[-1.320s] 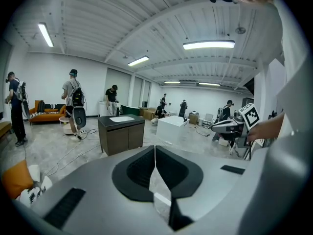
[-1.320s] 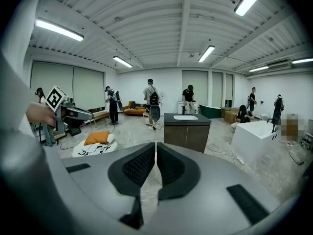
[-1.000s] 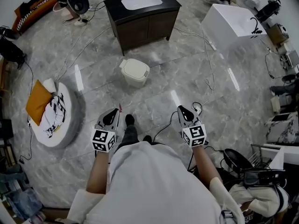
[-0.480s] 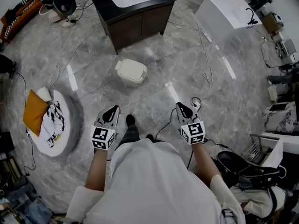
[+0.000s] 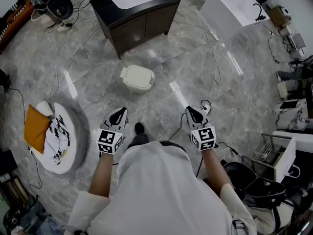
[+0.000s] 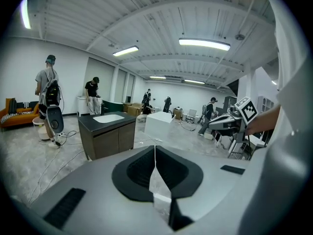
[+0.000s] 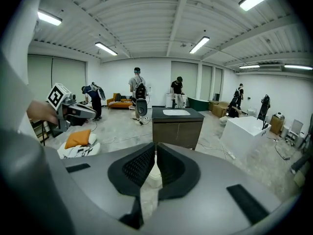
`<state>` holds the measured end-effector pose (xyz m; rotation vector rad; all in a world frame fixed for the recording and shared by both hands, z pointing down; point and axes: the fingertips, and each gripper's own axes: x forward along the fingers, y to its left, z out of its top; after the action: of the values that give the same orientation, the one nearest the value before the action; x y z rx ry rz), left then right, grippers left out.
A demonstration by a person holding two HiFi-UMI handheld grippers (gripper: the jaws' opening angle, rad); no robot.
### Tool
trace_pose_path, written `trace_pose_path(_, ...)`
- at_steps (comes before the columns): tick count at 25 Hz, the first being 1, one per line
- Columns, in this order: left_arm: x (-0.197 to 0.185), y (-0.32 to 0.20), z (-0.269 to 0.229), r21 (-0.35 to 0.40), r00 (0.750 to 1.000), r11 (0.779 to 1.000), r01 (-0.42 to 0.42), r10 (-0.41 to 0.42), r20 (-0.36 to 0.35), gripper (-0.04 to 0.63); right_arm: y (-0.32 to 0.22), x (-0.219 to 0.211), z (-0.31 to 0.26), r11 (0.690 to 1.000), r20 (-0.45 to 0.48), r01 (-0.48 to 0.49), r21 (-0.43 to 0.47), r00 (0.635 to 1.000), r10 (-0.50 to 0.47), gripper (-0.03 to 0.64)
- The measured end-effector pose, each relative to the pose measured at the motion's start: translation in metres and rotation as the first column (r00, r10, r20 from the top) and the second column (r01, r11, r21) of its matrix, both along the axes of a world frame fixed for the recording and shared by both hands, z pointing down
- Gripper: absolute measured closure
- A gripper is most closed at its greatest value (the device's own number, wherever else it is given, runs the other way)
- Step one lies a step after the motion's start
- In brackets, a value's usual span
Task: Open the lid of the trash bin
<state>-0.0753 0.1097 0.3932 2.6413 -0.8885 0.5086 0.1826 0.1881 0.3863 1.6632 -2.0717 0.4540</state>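
At the far left we see a round white pouf [image 5: 73,146] with an orange cushion [image 5: 35,131] on it, well apart from the job. Our left gripper [image 5: 119,112] hangs in front of our body above the marble floor [image 5: 161,67], its jaws pressed together with nothing between them. Ahead of it and a little to its right, the trash bin [image 5: 137,78] stands on the floor, between us and the dark sink cabinet [image 5: 142,18]. Its pale lid [image 5: 139,75] lies flat and closed. Our right gripper [image 5: 192,111] is level with the left one, jaws likewise together and empty. Further right stands a white box [image 5: 230,13]. We judge the task barely begun: neither gripper is near the bin and nothing touches the lid. The approach, a hold at the lid's edge and the lift are all left to do.
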Motion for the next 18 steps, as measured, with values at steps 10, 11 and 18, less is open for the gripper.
trace_pose_path(10, -0.012, -0.034, 0.015, -0.039, 0.998, 0.997, -0.061, 0.061, -0.013, 0.575, -0.031, -0.02, 0.009, 0.997, 0.042, -0.073, -0.04, 0.996, 0.075, 0.581)
trace_pose_path(11, -0.012, -0.036, 0.016, -0.043, 0.998, 0.997, -0.063, 0.063, -0.017, 0.575, -0.034, -0.023, 0.008, 0.997, 0.04, -0.072, -0.041, 0.996, 0.074, 0.581)
trace_pose_path(18, -0.012, -0.053, 0.021, -0.053, 0.997, 0.996, -0.069, 0.068, -0.022, 0.575, -0.055, -0.03, 0.009, 0.998, 0.006, -0.035, -0.05, 0.999, 0.035, 0.581)
